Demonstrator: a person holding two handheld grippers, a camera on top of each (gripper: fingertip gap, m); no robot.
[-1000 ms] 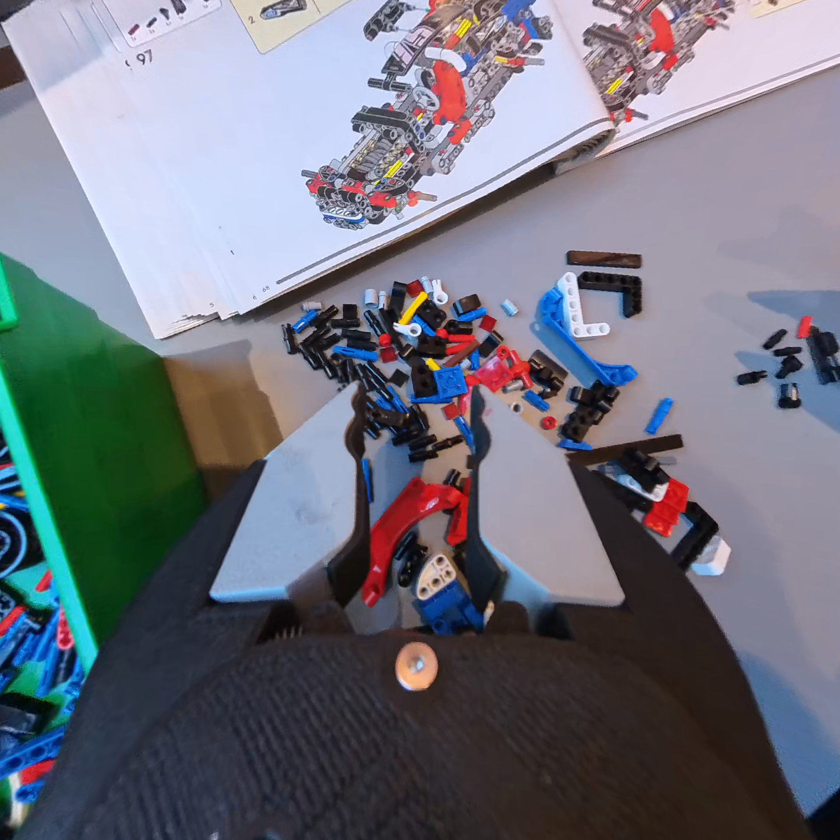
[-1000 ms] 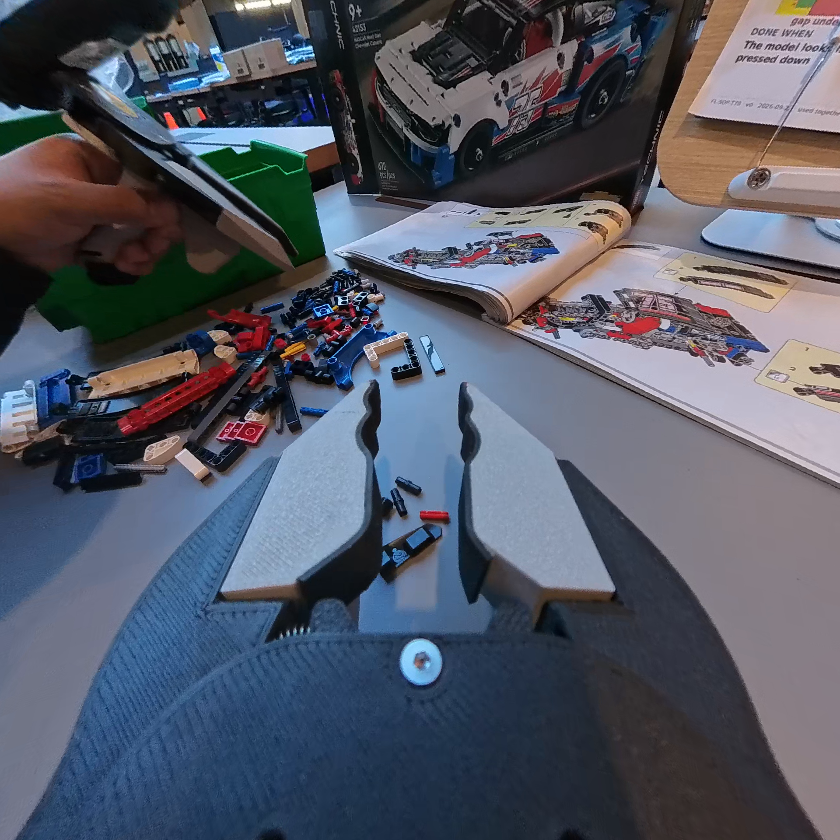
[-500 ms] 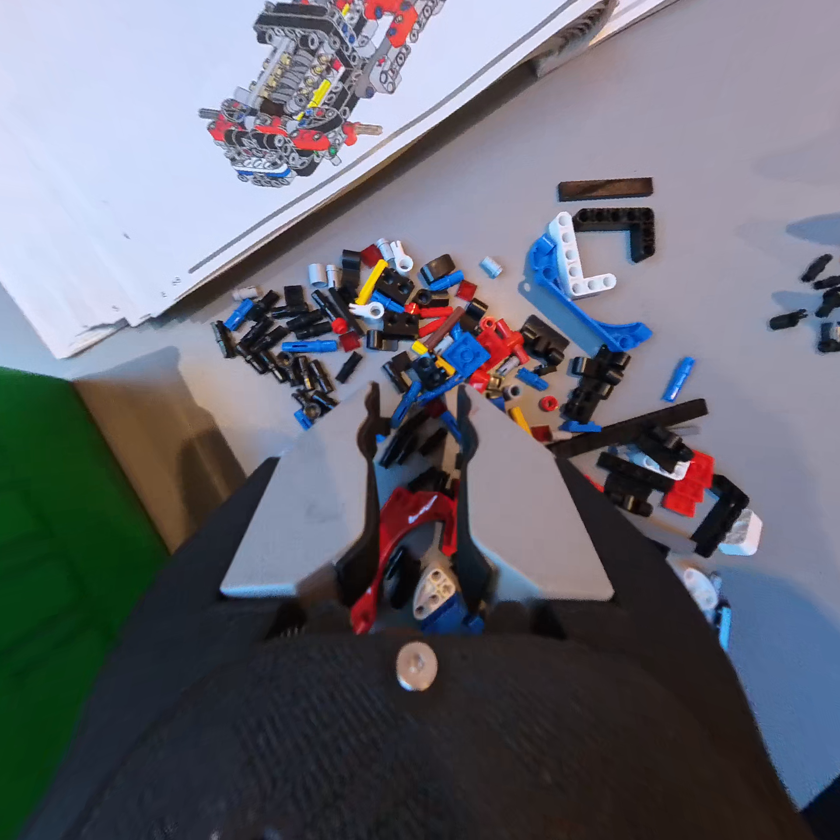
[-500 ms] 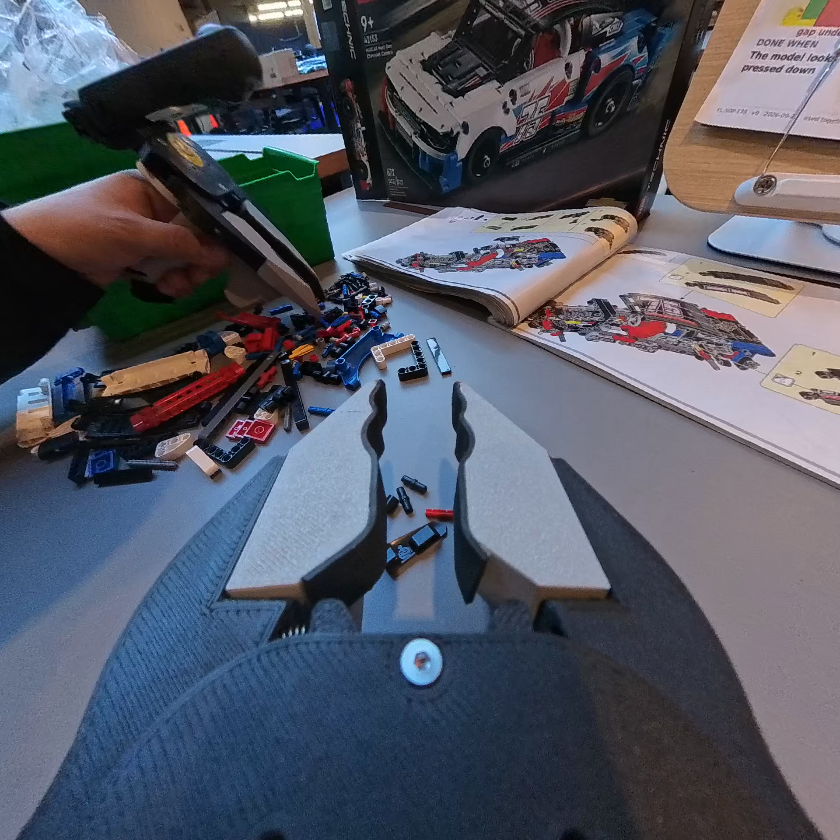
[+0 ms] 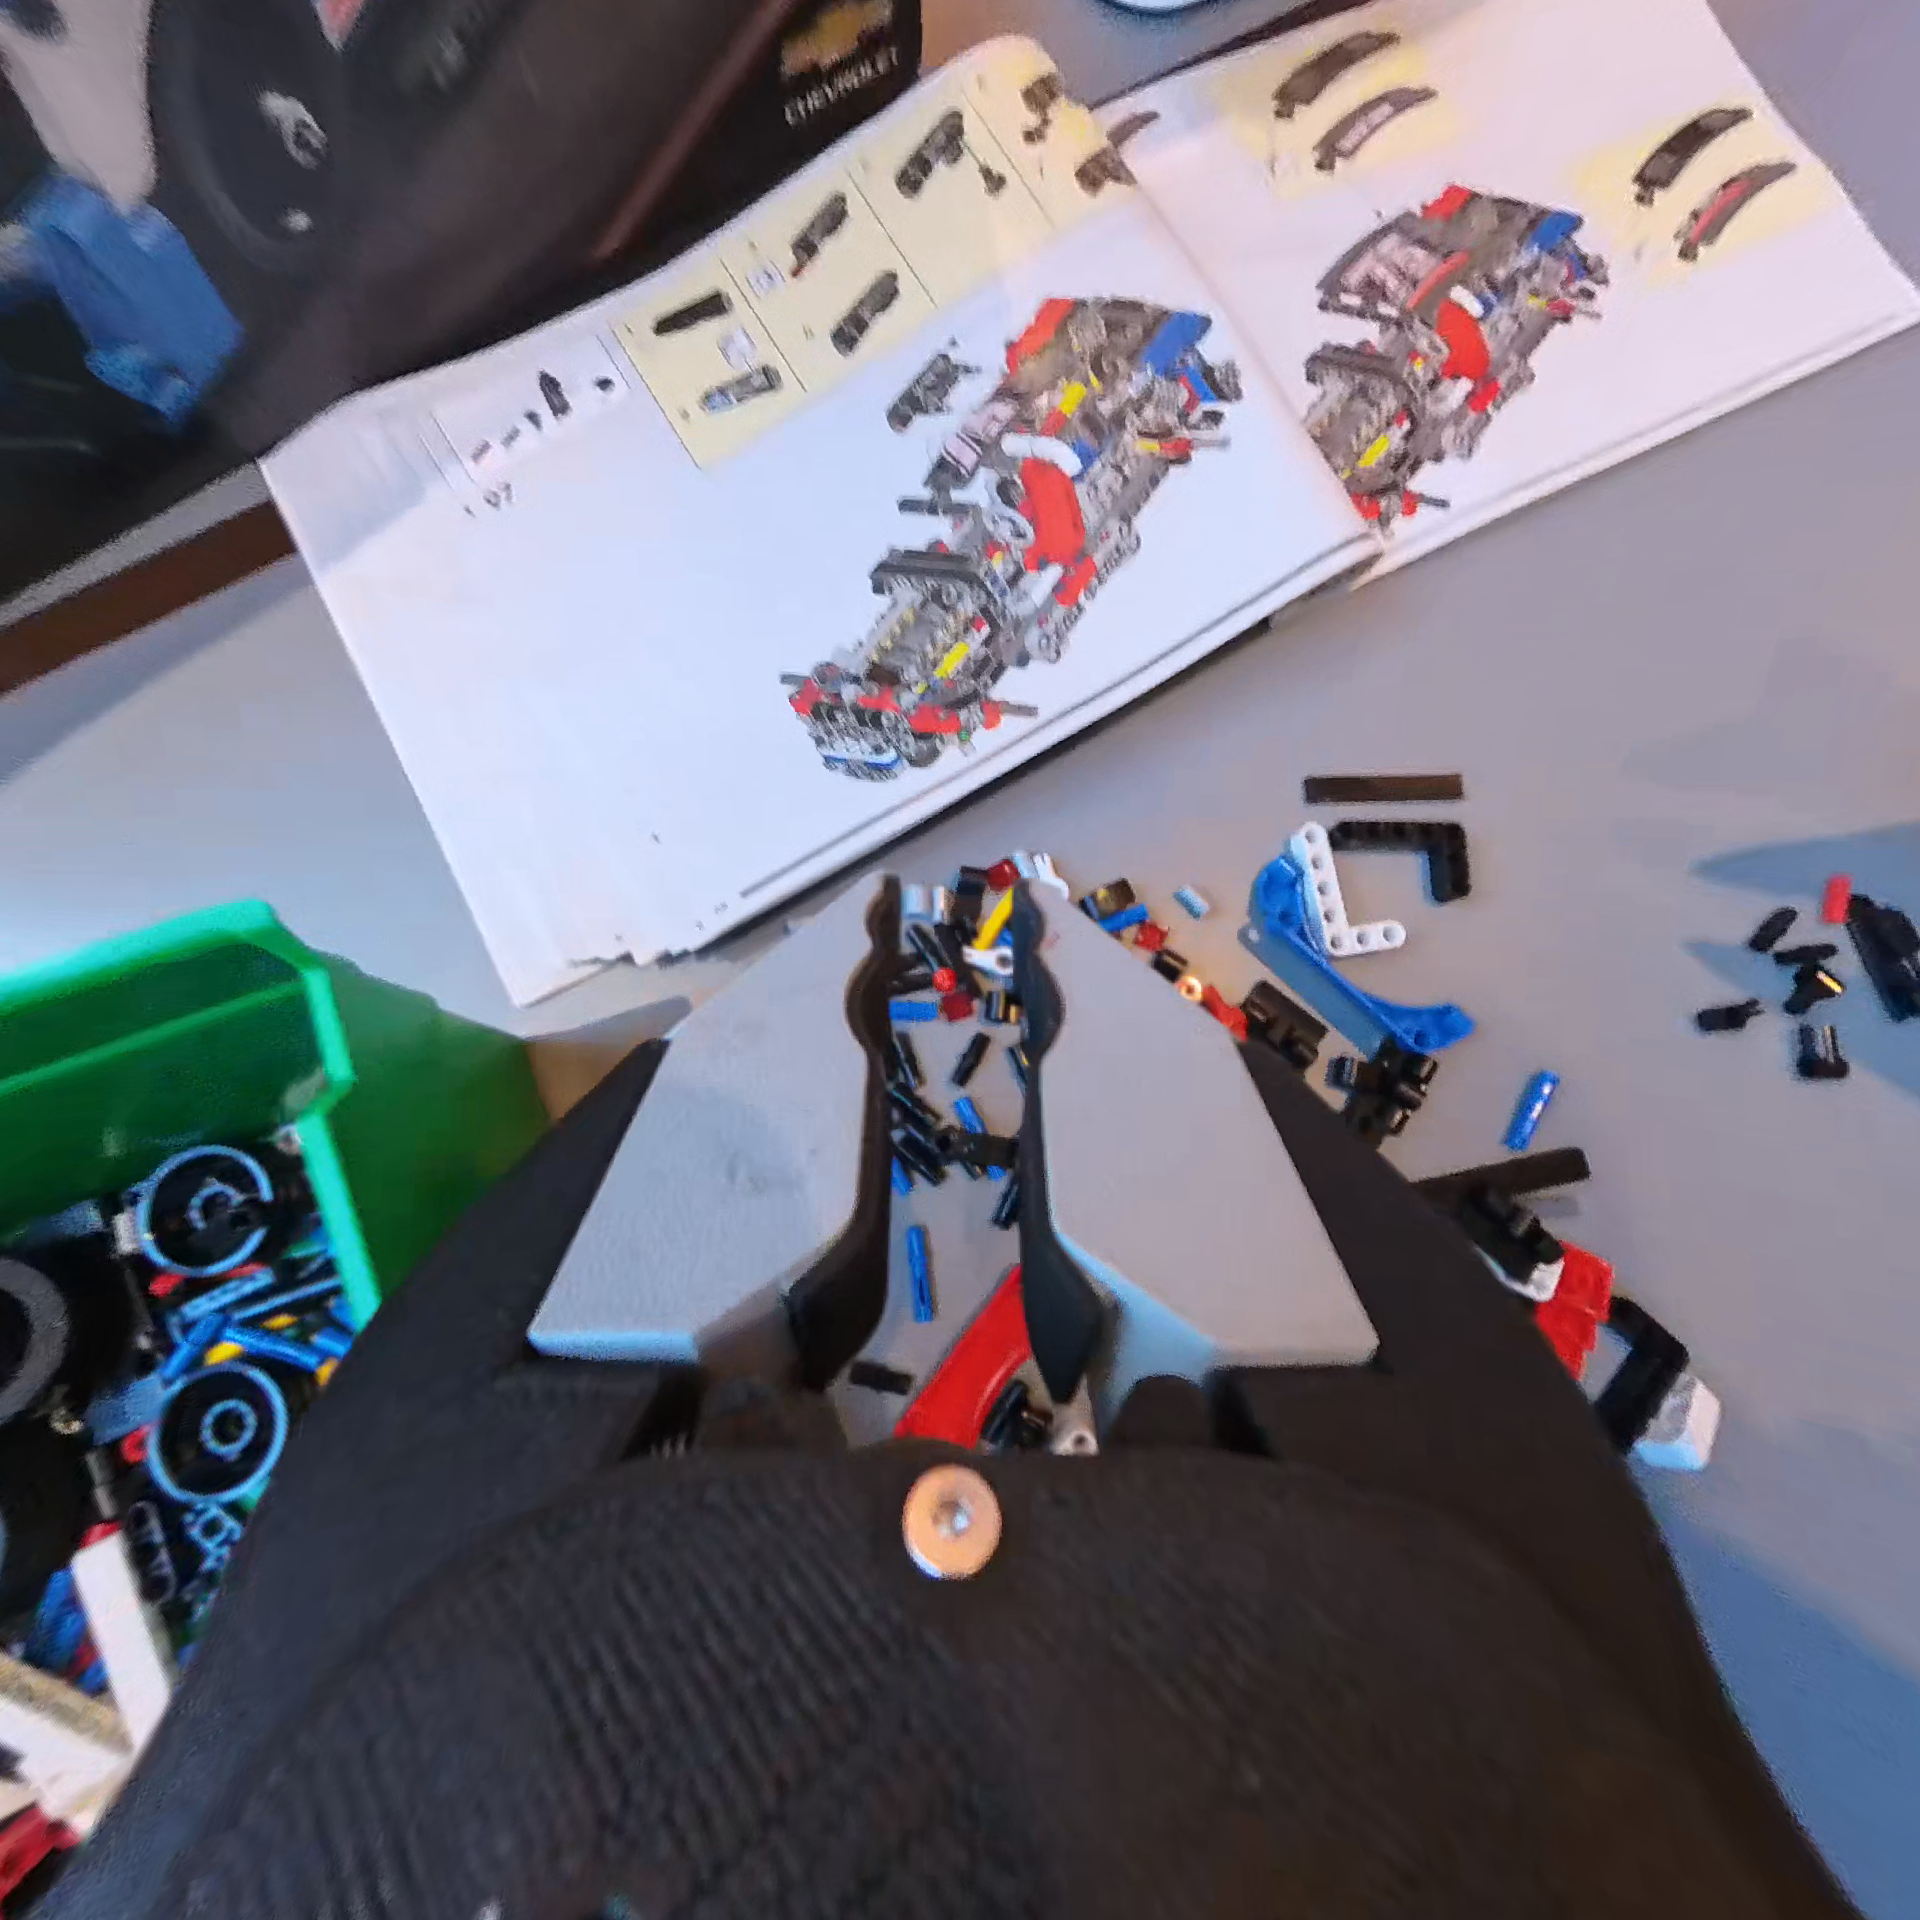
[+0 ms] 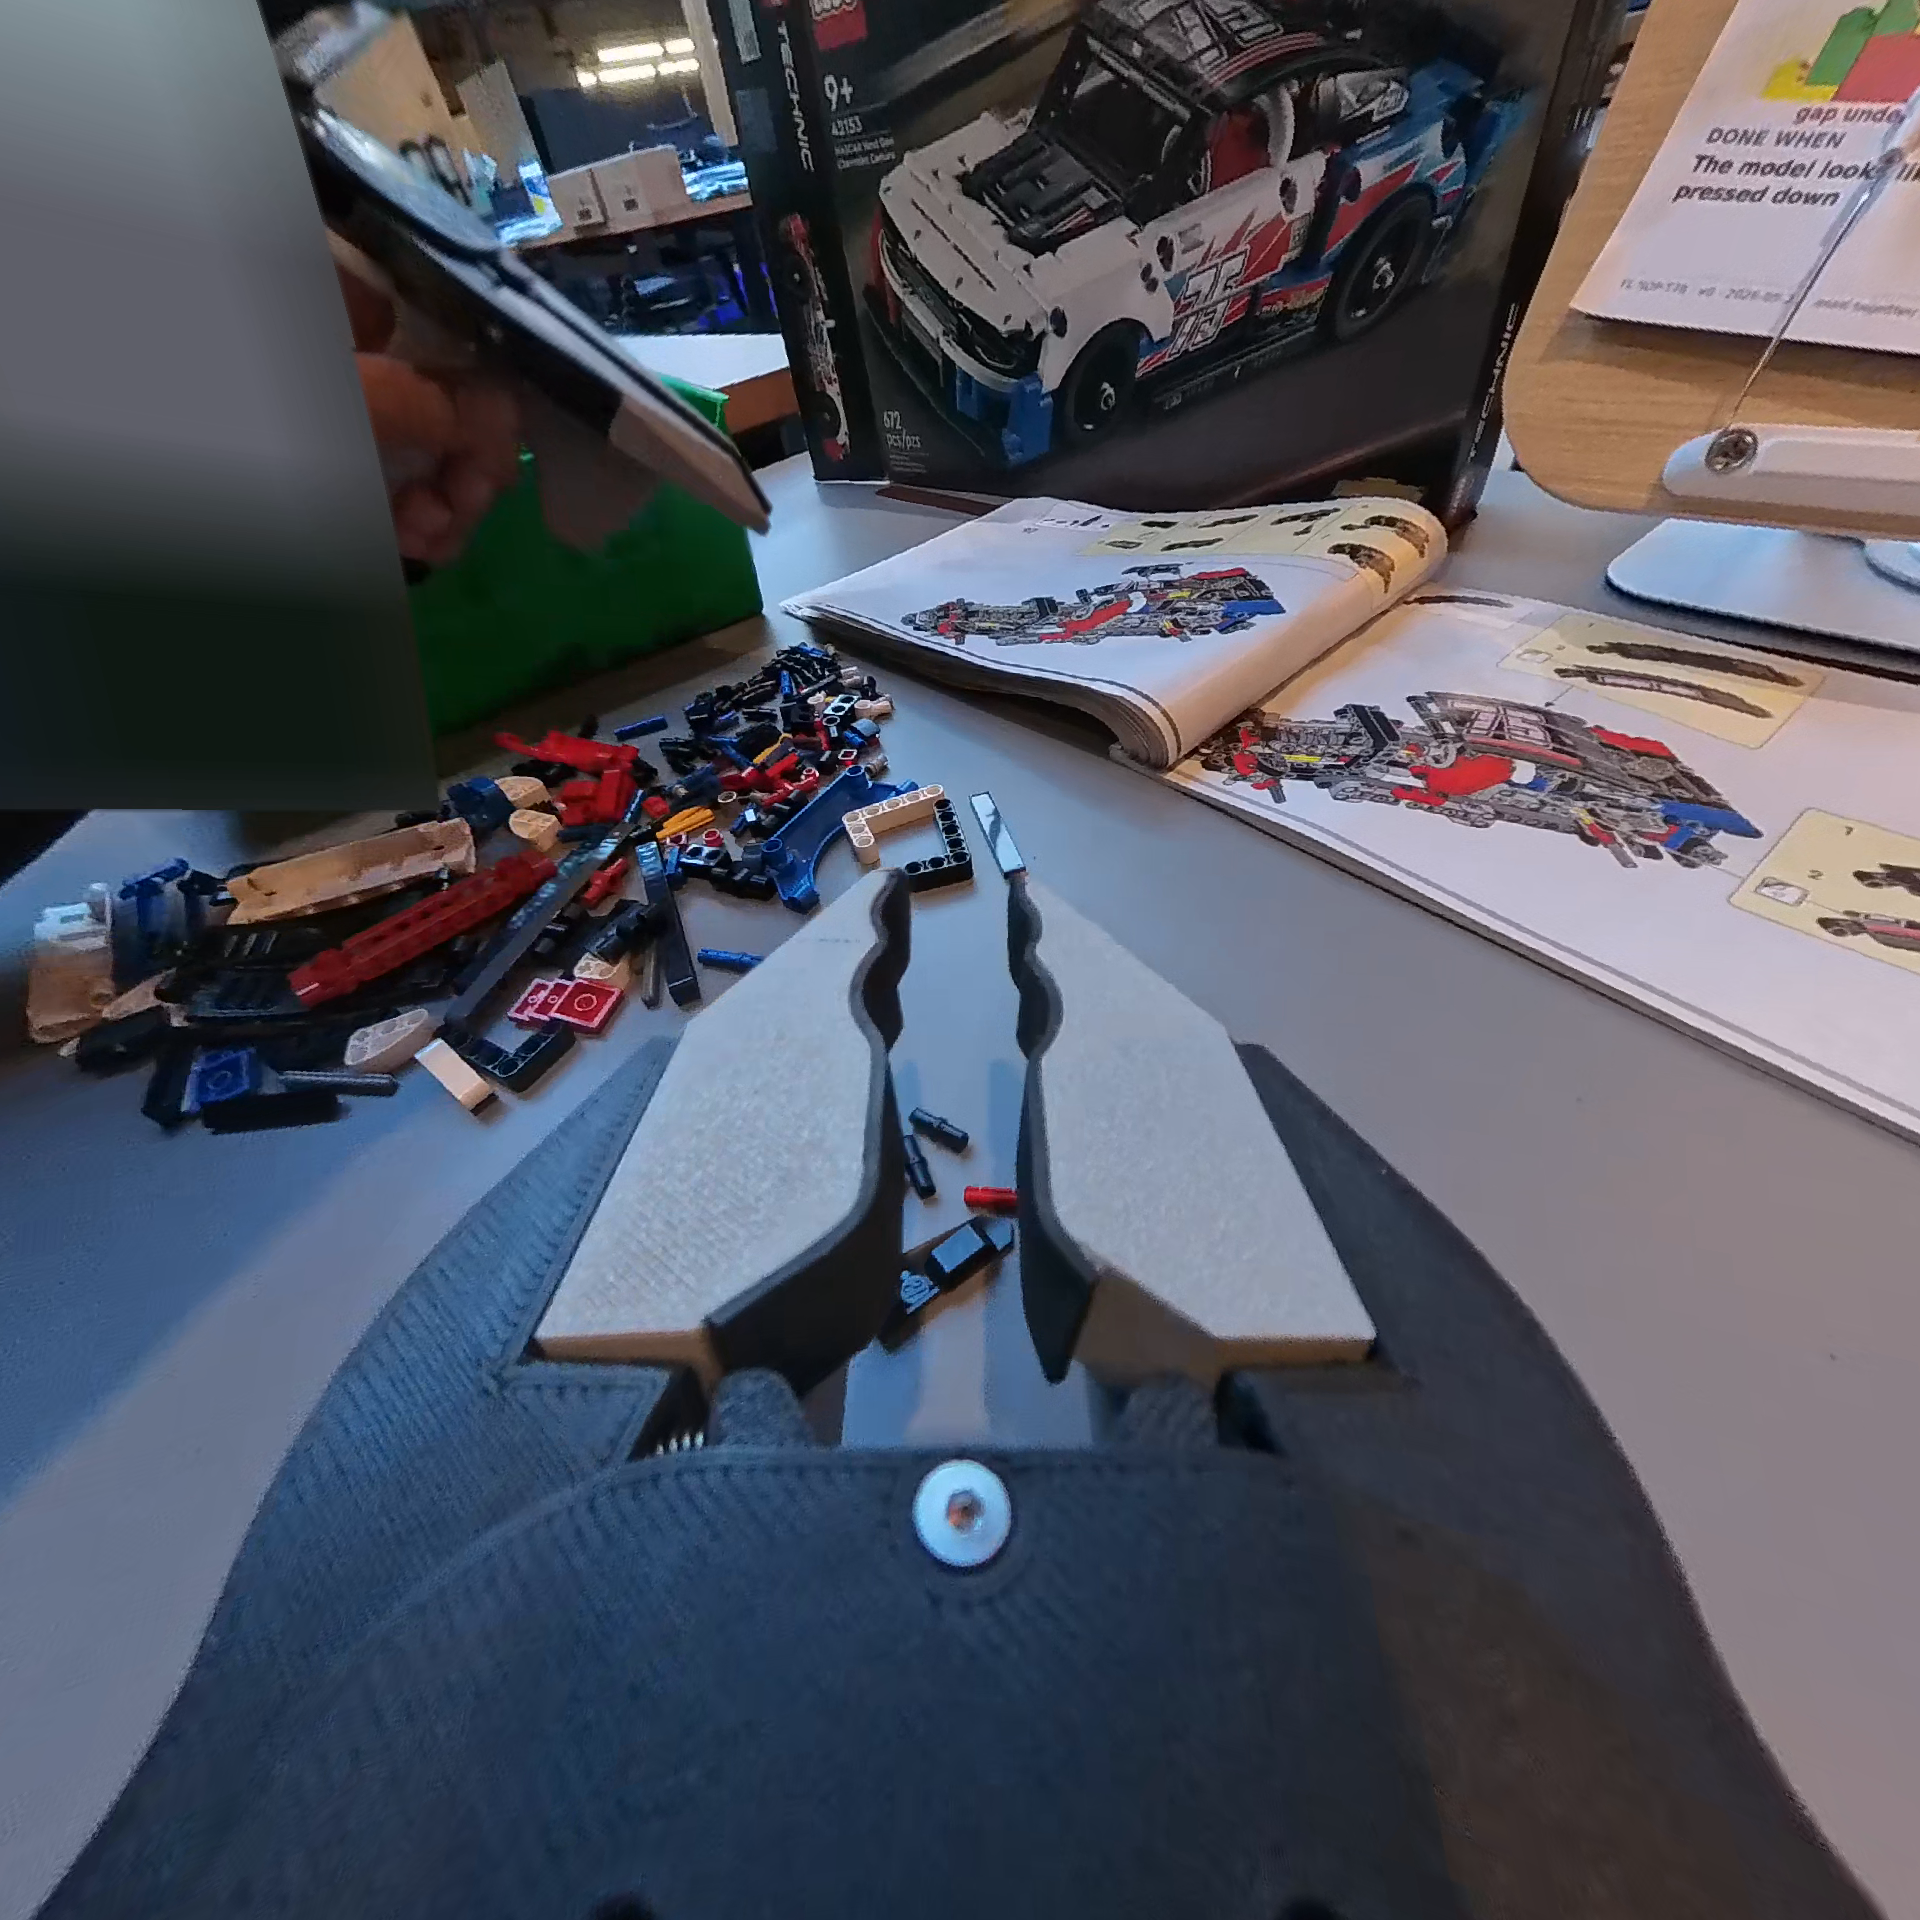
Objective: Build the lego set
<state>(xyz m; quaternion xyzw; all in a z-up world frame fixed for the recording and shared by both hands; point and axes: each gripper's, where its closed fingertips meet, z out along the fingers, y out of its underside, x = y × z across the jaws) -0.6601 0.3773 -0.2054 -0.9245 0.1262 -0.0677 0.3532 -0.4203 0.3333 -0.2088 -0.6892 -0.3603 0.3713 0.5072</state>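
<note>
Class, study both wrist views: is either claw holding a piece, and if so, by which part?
Nothing is held. The left claw and the right claw are both open, above loose plastic building pieces on the grey table.

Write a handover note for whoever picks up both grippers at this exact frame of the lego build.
Left gripper: open, empty, raised above the loose parts pile.
Right gripper: open, empty, low over a few small pins on the grey table.
Instruction booklet lies open beyond the pile, the set's box standing behind it; green bin on the left holds wheels and more parts.
Done: parts spread out; no assembled section in view.
Left: pick the parts the open page calls for and start joining.
</note>
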